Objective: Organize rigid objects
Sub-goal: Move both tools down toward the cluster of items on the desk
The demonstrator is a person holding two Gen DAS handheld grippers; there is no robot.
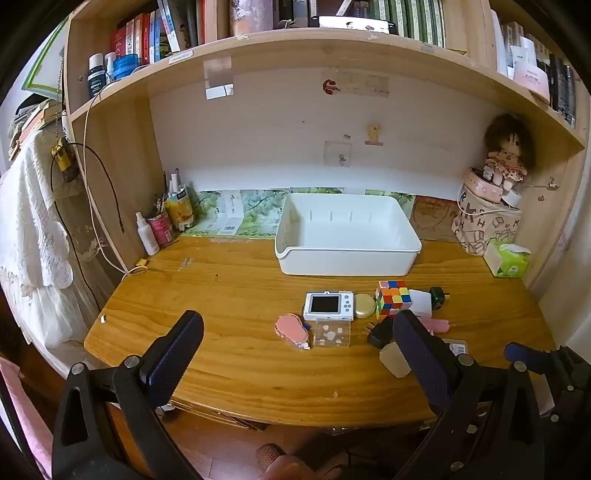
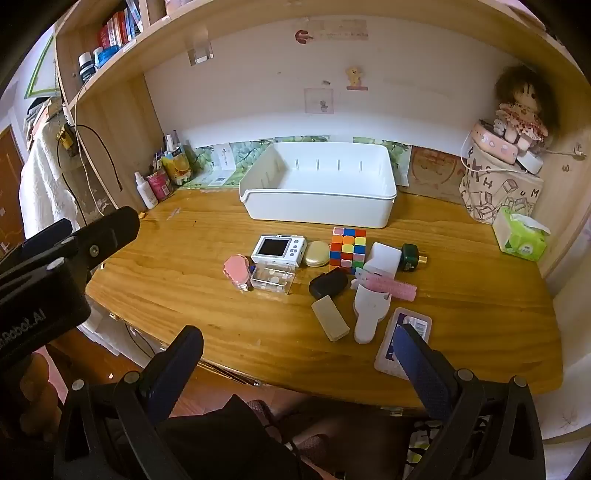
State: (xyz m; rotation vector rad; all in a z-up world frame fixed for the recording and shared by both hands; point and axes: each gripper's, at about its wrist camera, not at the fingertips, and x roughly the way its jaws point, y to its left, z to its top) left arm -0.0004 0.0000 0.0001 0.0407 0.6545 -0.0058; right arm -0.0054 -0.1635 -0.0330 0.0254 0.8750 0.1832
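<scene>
An empty white bin [image 2: 317, 184] [image 1: 347, 236] stands at the back of the wooden desk [image 2: 207, 280]. In front of it lie several small items: a white toy camera [image 2: 279, 250] [image 1: 328, 305], a gold oval case [image 2: 317, 254], a colour cube [image 2: 347, 246] [image 1: 393, 297], a pink brush [image 2: 238, 271], a clear box [image 2: 272, 277], a black case [image 2: 328, 282], a beige bar [image 2: 330, 323], a white scraper [image 2: 369, 314], a pink roller [image 2: 391, 287], a white block [image 2: 384, 258], a green plug [image 2: 410, 256] and a packaged card [image 2: 404, 339]. My left gripper [image 1: 297, 349] and right gripper [image 2: 297, 365] both stand open over the desk's near edge, holding nothing.
A tissue pack [image 2: 522, 240], a printed fabric bag [image 2: 498, 195] with a doll [image 2: 524, 107] on top stand at the right. Bottles and cans [image 2: 159, 184] crowd the back left corner. A shelf of books [image 1: 155, 33] overhangs the desk. Cables [image 1: 92, 177] hang at left.
</scene>
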